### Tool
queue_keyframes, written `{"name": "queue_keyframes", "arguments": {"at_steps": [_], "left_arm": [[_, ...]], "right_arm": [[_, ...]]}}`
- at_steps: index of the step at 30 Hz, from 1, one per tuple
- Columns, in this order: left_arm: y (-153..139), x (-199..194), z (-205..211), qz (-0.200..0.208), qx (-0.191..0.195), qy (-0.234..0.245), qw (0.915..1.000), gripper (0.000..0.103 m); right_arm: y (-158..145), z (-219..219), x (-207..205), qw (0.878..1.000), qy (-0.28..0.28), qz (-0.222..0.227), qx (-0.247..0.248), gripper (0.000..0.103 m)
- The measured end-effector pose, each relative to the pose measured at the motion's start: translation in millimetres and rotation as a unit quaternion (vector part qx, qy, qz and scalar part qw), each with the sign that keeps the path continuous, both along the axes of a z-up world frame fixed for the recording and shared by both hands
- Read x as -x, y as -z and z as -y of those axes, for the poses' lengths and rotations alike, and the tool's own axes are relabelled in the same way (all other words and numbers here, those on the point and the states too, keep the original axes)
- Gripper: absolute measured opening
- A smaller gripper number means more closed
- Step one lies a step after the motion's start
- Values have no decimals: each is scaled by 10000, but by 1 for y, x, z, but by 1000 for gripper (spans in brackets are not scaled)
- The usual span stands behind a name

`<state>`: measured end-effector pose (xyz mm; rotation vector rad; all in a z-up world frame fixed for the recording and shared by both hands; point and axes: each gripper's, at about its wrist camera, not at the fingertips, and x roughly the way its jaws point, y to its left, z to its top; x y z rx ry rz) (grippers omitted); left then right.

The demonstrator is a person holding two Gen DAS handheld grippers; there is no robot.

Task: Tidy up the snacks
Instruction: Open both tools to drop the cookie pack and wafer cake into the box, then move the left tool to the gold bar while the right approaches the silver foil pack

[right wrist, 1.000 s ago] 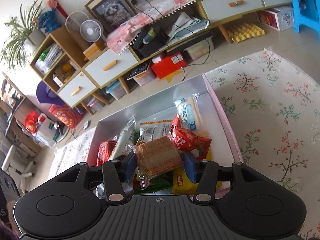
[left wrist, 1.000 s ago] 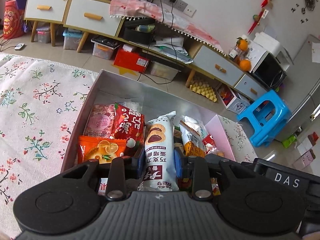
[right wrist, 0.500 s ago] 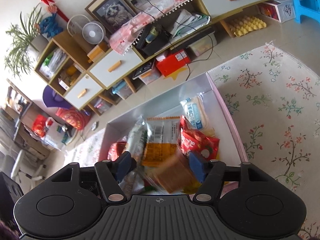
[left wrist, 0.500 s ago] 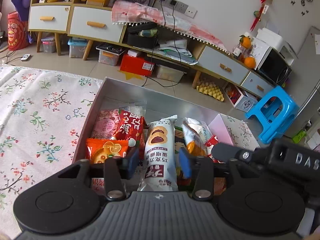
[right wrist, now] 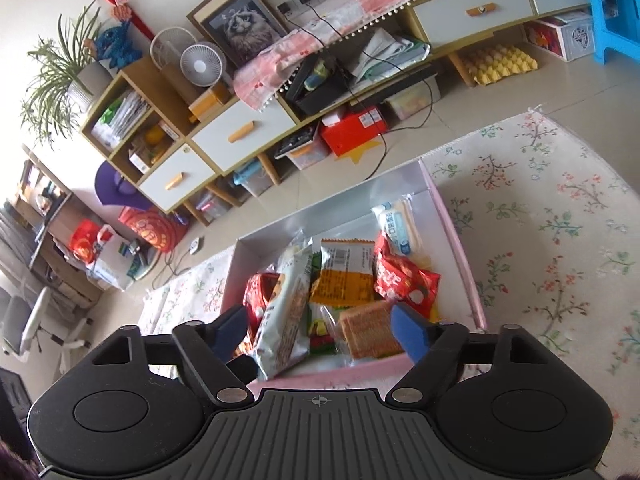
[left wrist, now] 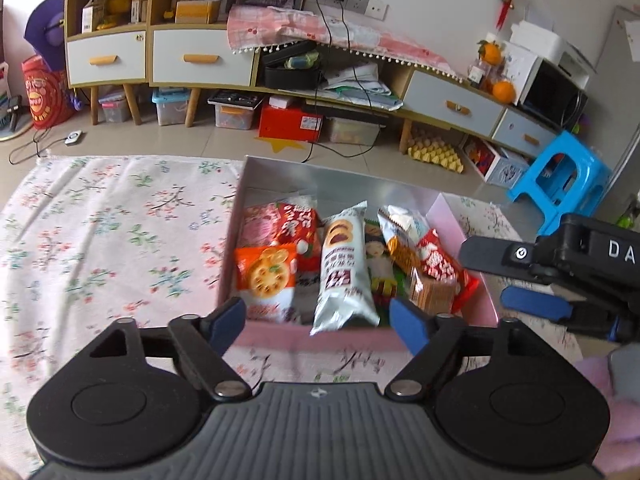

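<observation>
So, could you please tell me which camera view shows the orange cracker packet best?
The left wrist view: the orange cracker packet lies face up and unobstructed at the box's near left corner. In the right wrist view it is almost entirely hidden behind the long white packet.

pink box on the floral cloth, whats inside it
The pink box holds snack packets: an orange cracker bag, a long white roll pack, a red pouch. Its floor under them is covered.

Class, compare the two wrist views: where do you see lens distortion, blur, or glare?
Left wrist: fisheye bends the cabinet line; rug looks soft and washed out at the left. Right wrist: room tilts and curves strongly; biscuit pack slightly blurred; box interior bright, without harsh glare.
</observation>
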<state>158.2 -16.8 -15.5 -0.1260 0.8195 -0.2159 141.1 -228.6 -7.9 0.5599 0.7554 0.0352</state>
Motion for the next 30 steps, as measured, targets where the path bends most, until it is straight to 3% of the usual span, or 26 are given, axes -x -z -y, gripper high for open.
{"name": "queue_keyframes", "arguments": {"at_steps": [8,15,22,30], "left_arm": [[-8,30,-19,-120,-295,-24,9995,102],[5,52,-41,-179,-555,38,9983,102],[32,66,-57,-4,-1184,307,9925,102],[55,87,-68,8,-1451,742,9866,102]], "right_arm": [[-9,-8,26,9987,-188,-225,422,90],[3,-16,49,9942,-373,-325,953,95],[42,-35,67,9755,-894,-319,1984,95],[70,-25,86,9735,-1005,-523,1987,95]]}}
